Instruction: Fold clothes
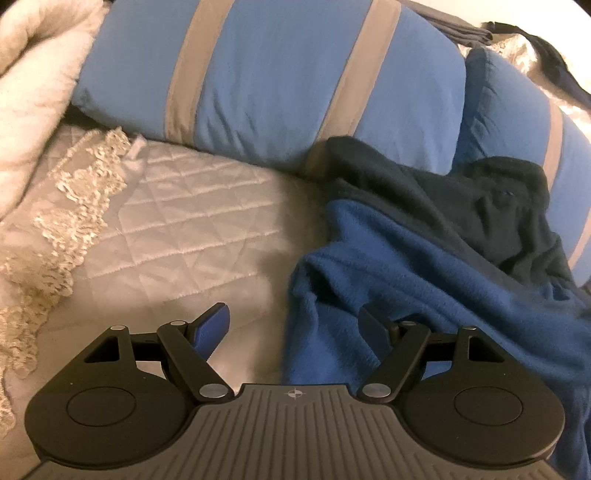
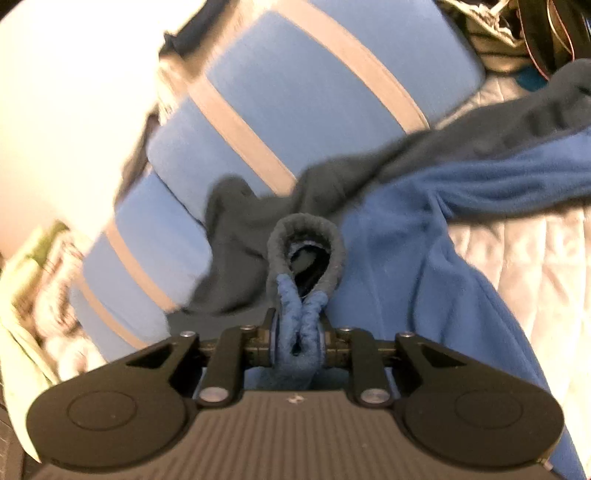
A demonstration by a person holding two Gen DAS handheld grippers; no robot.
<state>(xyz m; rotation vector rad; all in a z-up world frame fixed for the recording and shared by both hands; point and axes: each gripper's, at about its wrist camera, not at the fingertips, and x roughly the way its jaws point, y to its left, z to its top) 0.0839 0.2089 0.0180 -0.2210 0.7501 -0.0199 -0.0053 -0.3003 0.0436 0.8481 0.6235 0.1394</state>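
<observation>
Left wrist view gives us the wide layout: quilted bedspread bare on the left, lace-trimmed throw at its left edge, two blue pillows with grey stripes along the far edge. The blue fleece garment lies crumpled on the right half of the bedspread, its dark navy part bunched against the pillows.

Right wrist view is blurred and tilted, but it shows what the left one doesn't: the actual grip, plus a pile of dark items at the far right corner of the bed.

Orientation: in the left view we read the garment's long axis running from the near right edge of the bed up toward the pillows, dark end farthest. In the right view a sleeve-like length stretches off to the right. Which end is the collar we can't tell.

Tongs:
- Left gripper: jaws wide apart, nothing between them. Its right finger sits over the fleece edge; contact unclear. Left finger over bare quilt.
- Right gripper: jaws pinched onto a doubled fold of blue fleece, with a dark-edged loop standing up just past the fingertips.
</observation>
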